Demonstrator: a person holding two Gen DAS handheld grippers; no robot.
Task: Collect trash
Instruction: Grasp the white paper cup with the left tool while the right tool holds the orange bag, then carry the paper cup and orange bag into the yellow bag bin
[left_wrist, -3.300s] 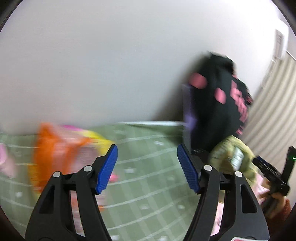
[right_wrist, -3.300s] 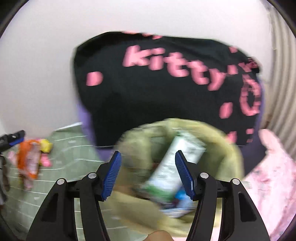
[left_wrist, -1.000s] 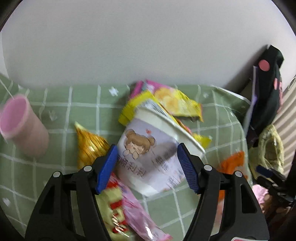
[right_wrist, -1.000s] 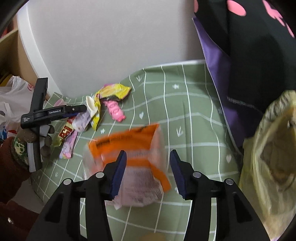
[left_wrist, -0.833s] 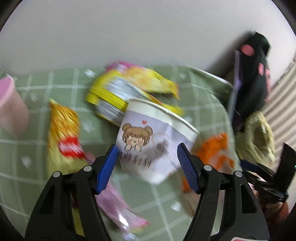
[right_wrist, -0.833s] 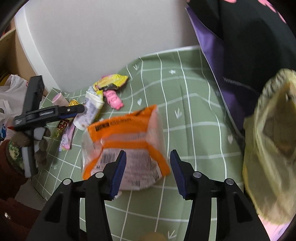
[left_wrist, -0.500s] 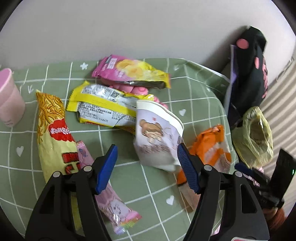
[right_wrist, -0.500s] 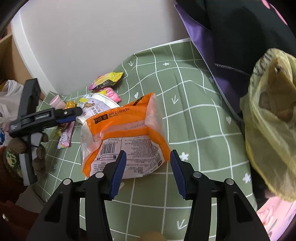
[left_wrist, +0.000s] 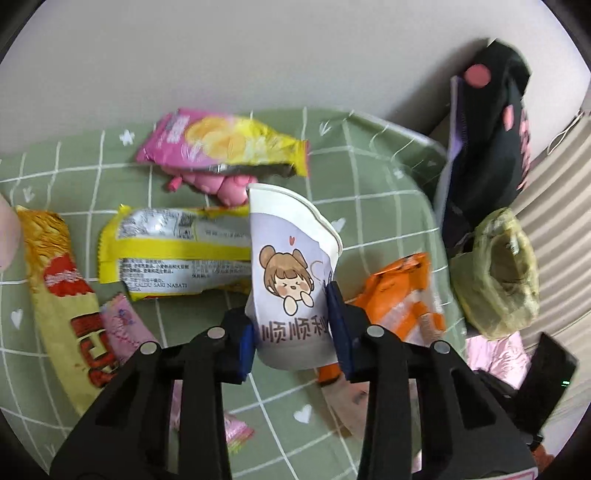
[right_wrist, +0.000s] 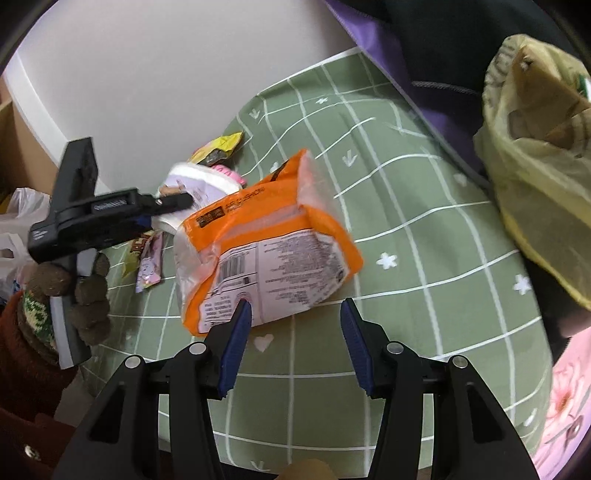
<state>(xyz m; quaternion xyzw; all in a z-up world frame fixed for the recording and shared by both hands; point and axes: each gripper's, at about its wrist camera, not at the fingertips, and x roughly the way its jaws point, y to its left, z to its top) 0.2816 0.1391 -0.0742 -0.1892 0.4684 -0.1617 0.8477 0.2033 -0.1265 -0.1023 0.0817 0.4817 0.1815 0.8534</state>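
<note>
My left gripper (left_wrist: 291, 325) is shut on a crushed white paper cup (left_wrist: 291, 273) with a cartoon girl on it, held by its base over the green checked cloth (left_wrist: 362, 192). The cup also shows in the right wrist view (right_wrist: 195, 184), pinched by the left gripper (right_wrist: 173, 201). My right gripper (right_wrist: 295, 343) is open and empty, just in front of an orange and clear plastic package (right_wrist: 266, 243) lying on the cloth; that package also shows in the left wrist view (left_wrist: 402, 295). A yellow-green trash bag (right_wrist: 539, 155) hangs open at the right, also visible in the left wrist view (left_wrist: 498, 273).
Snack wrappers lie on the cloth: a pink-yellow one (left_wrist: 221, 144), a yellow-white one (left_wrist: 177, 251), a gold-red one (left_wrist: 62, 295) and a pink one (left_wrist: 125, 325). A black bag with pink print (left_wrist: 487, 147) stands by the wall behind the trash bag.
My left gripper has closed on the paper cup and lifted it upright. My right gripper has moved a little closer to the orange package and stays open.
</note>
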